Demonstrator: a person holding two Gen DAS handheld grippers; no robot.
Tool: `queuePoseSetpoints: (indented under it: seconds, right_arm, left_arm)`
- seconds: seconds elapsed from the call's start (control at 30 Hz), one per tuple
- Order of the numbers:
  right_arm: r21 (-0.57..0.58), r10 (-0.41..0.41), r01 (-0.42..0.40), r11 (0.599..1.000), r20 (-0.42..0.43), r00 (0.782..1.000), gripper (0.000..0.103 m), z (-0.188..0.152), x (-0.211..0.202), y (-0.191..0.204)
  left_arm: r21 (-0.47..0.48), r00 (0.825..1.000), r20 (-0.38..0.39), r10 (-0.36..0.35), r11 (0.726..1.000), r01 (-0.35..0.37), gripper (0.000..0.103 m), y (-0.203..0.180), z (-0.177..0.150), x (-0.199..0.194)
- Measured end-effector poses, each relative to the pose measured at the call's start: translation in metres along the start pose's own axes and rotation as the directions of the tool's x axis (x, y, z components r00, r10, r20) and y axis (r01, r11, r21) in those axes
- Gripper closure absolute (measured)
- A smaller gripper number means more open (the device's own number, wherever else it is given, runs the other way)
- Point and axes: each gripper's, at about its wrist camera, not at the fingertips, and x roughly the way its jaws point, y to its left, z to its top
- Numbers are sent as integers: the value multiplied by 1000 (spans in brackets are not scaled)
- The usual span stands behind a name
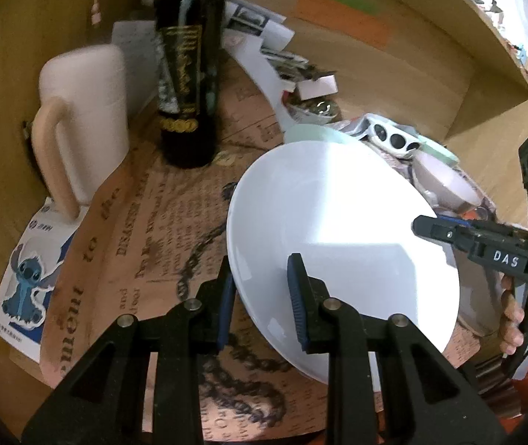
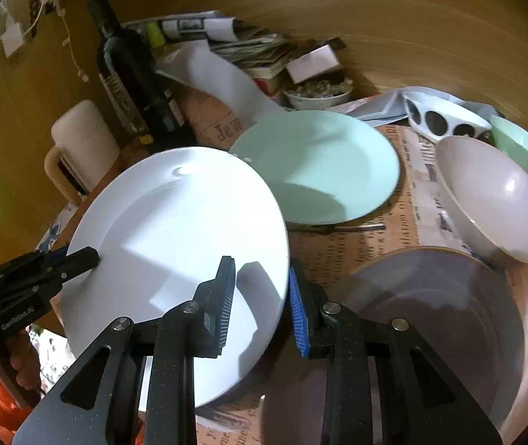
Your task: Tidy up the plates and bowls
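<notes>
Right wrist view — both grippers (image 2: 262, 306) straddled white plate (image 2: 175, 244) rim, jaws narrow; next: stack onto green plate (image 2: 323, 170).

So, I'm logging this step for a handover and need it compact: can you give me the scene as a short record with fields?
held item: white plate, tilted, lifted off the table
left gripper: fingers straddle the plate's rim, a gap shows at the inner pad
right gripper: fingers astride the opposite rim, not visibly clamped
nearby plates: mint green plate behind, grey plate to the right
bowls: grey bowl, spotted bowl, small green bowl
other items: dark bottle, cream mug
surface: newspaper-print sheet
</notes>
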Motion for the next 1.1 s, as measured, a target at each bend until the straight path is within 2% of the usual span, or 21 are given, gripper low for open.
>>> queuePoseSetpoints:
  seconds: [0.5, 1.1]
  right_arm:
    - [92, -18, 17, 996, 17, 1000, 77, -17, -26, -44]
    - [146, -75, 72, 987, 21, 997, 77, -45, -57, -81]
  left_arm:
    - [62, 997, 50, -54, 997, 51, 76, -51, 16, -1]
    - [128, 993, -33, -110, 985, 114, 76, -103, 6, 20]
